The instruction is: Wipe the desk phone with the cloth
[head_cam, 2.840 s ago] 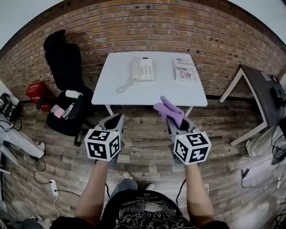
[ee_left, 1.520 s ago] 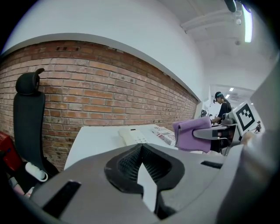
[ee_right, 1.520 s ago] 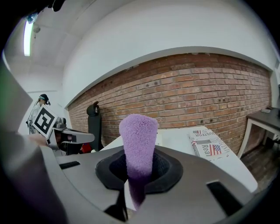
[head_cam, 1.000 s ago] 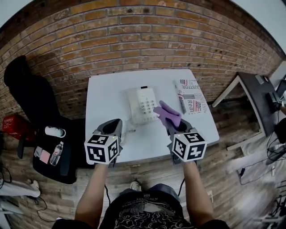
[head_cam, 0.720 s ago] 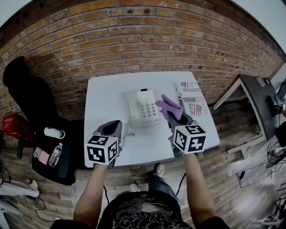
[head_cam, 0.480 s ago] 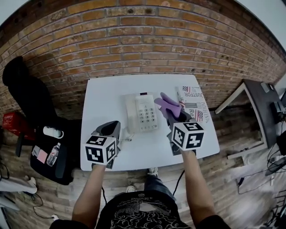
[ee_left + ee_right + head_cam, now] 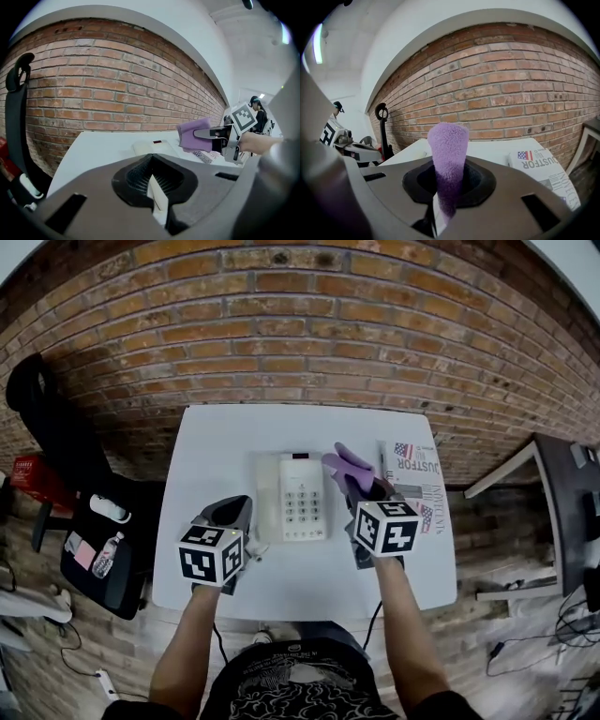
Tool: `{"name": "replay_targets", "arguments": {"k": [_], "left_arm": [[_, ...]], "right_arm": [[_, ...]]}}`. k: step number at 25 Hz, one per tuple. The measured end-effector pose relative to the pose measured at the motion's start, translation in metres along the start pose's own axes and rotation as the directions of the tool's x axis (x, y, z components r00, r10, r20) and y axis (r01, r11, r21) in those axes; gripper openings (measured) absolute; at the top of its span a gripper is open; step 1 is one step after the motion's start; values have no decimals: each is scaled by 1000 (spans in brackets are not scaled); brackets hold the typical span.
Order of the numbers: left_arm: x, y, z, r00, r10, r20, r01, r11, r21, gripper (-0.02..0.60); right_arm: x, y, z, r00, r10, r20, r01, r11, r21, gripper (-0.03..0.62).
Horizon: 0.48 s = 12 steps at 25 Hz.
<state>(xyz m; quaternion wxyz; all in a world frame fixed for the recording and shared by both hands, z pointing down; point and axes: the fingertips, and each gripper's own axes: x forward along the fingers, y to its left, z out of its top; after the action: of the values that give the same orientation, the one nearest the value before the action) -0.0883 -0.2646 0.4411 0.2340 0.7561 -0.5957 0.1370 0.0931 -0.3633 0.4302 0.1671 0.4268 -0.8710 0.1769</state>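
Observation:
A white desk phone lies in the middle of the white table, its handset on the left side. My right gripper is shut on a purple cloth, which sticks up just right of the phone's keypad. In the right gripper view the cloth stands upright between the jaws and hides their tips. My left gripper hovers at the phone's lower left, shut with nothing in it. In the left gripper view the phone lies ahead and the cloth is to the right.
A folded newspaper lies on the table right of the phone. A black chair and a black bag with a bottle stand left of the table. A dark desk is at the right. A brick wall rises behind.
The view has closed in on the table. Both grippers now hang over it, and the right gripper has carried the cloth to the phone's right side.

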Motion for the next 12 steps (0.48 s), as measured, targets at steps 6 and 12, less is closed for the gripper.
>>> {"name": "replay_targets", "arguments": {"k": [6,12], "left_arm": [[20,9,6,999,48,-9,-49,999,-15,6],[36,16,6,997,77,-29,-78,997,-28,6]], "right_arm": [[40,-19,-2,1000,18,-21,-18,1000,25,48],[78,-28,-9,997,41,-64,-39,999,27,48]]}}
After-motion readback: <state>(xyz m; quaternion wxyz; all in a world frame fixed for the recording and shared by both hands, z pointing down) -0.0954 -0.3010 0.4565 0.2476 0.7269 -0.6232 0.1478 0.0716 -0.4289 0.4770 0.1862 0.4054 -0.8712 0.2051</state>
